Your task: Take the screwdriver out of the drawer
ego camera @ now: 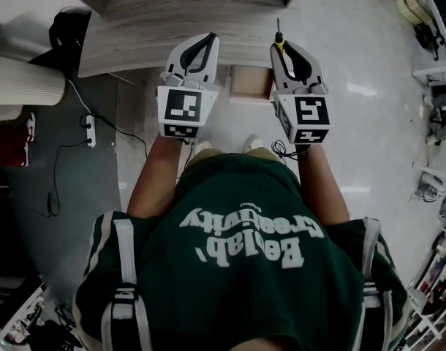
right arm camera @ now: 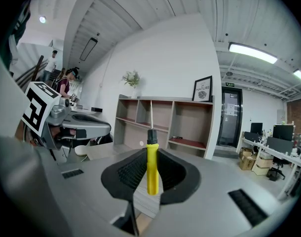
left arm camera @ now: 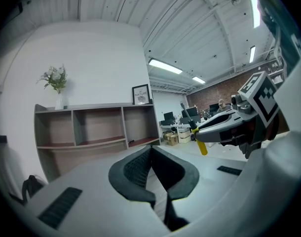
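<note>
A screwdriver (ego camera: 278,45) with a yellow handle, black collar and thin shaft stands between the jaws of my right gripper (ego camera: 284,48), which is shut on the handle; the shaft points away from me. In the right gripper view the screwdriver (right arm camera: 152,169) sits upright between the dark pads, tip toward the shelf. My left gripper (ego camera: 206,44) hangs level beside it, jaws shut with nothing between them (left arm camera: 151,149). From the left gripper view, the right gripper (left arm camera: 224,127) and the screwdriver (left arm camera: 201,144) show at the right. A light wooden drawer-like box (ego camera: 251,82) sits under the desk edge, below both grippers.
A pale wooden desk (ego camera: 172,28) lies ahead. Beyond it an open shelf unit (left arm camera: 91,127) stands against a white wall, with a plant (left arm camera: 56,80) and a framed picture (left arm camera: 141,94) on top. A white cylinder (ego camera: 25,82) and a power strip (ego camera: 90,130) are on the floor at left.
</note>
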Motion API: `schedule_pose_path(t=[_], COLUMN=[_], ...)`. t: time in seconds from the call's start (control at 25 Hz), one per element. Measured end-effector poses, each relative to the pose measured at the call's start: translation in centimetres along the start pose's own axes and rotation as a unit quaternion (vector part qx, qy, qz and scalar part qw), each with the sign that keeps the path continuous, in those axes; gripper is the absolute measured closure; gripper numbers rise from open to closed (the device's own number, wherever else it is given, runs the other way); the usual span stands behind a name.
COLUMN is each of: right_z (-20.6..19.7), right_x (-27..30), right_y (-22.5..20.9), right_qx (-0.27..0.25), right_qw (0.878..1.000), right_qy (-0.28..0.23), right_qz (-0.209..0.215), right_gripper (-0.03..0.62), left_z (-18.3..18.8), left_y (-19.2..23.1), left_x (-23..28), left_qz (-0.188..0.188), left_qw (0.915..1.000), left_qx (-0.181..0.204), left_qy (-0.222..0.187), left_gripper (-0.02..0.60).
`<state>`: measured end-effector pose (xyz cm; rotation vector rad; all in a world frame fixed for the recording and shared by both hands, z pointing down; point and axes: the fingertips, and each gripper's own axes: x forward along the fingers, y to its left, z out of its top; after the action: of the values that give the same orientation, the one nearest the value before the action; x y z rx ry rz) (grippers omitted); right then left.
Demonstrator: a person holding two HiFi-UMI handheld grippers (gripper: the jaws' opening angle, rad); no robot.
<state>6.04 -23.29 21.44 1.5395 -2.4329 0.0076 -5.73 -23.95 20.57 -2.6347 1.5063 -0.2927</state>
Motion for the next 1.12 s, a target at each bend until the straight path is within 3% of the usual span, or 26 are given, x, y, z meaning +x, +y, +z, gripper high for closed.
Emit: schedule_pose_path(t=[1.12], right_z=[-0.59], right_x=[0.36], right_y=[0.73], right_qx=[0.001], right_qw=[1.000], right_qy=[0.000], right_qz=[0.007], right_gripper=[0.514], left_z=[0.08], left_y=[-0.08], left_x=[0.14], left_qz=[0.001], left_qw=[0.9999], left_qx=[-0.011], left_qy=[-0.003], left_gripper=[0.563])
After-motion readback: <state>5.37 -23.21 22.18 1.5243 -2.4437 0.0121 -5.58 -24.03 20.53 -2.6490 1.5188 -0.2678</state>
